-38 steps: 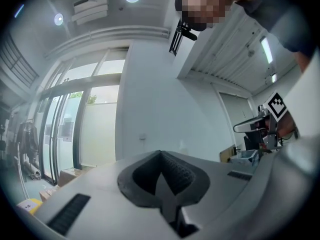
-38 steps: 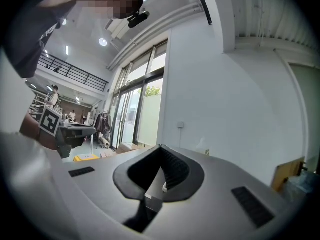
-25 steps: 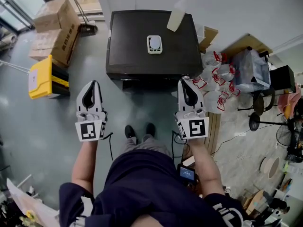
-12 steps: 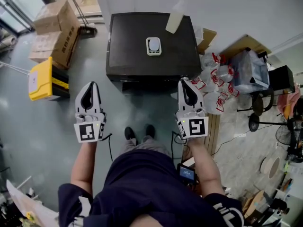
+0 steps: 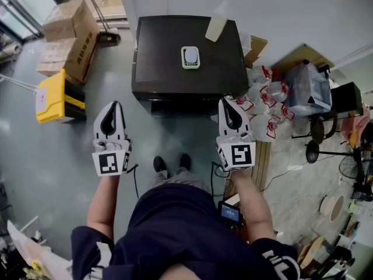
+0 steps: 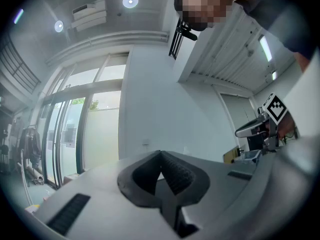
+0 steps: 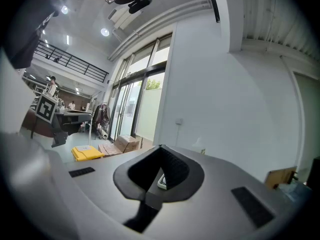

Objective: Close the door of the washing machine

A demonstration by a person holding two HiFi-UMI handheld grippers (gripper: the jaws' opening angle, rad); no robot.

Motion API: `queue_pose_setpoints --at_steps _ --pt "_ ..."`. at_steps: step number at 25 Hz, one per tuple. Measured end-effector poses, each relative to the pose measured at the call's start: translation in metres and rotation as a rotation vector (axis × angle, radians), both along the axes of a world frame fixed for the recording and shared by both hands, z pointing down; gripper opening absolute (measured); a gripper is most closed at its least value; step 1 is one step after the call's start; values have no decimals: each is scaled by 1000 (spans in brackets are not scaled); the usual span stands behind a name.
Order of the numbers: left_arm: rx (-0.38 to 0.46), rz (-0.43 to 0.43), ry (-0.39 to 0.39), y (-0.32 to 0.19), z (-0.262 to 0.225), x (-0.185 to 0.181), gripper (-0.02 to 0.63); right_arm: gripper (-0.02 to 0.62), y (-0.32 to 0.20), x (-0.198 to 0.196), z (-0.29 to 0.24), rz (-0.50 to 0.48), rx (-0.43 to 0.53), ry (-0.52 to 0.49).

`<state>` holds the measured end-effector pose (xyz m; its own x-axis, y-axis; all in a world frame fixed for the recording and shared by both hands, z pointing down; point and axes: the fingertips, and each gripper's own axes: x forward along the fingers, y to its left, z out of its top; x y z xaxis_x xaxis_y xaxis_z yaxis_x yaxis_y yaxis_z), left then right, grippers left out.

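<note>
Both grippers are hovering shut and empty, left gripper [image 5: 113, 107] and right gripper [image 5: 226, 102], just in front of the dark washing machine [image 5: 169, 63]. Its door is facing away from the head view, so open or already closed isn't showing. No brand or writing is reading clearly.

Stacked cardboard boxes [image 5: 67, 37] sit on the grey floor [image 5: 35, 156] toward its upper left corner, with a yellow case [image 5: 51, 97] near them on the side toward the person. At the right edge, a heap of clear bags with red print [image 5: 265, 101] lies beside a clear storage bin [image 5: 308, 86].
</note>
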<state>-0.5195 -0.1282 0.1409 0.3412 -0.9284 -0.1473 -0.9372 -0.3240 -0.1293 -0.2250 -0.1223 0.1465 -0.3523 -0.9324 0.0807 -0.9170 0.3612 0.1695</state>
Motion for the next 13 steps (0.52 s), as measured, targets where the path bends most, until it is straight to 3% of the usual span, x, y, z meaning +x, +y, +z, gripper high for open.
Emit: queue_pose_setpoints --at_steps 8,13 --pt "-21 -3 40 1 2 2 25 20 0 1 0 0 -5 7" --pt "-16 0 12 2 3 3 25 20 1 0 1 0 -7 7"
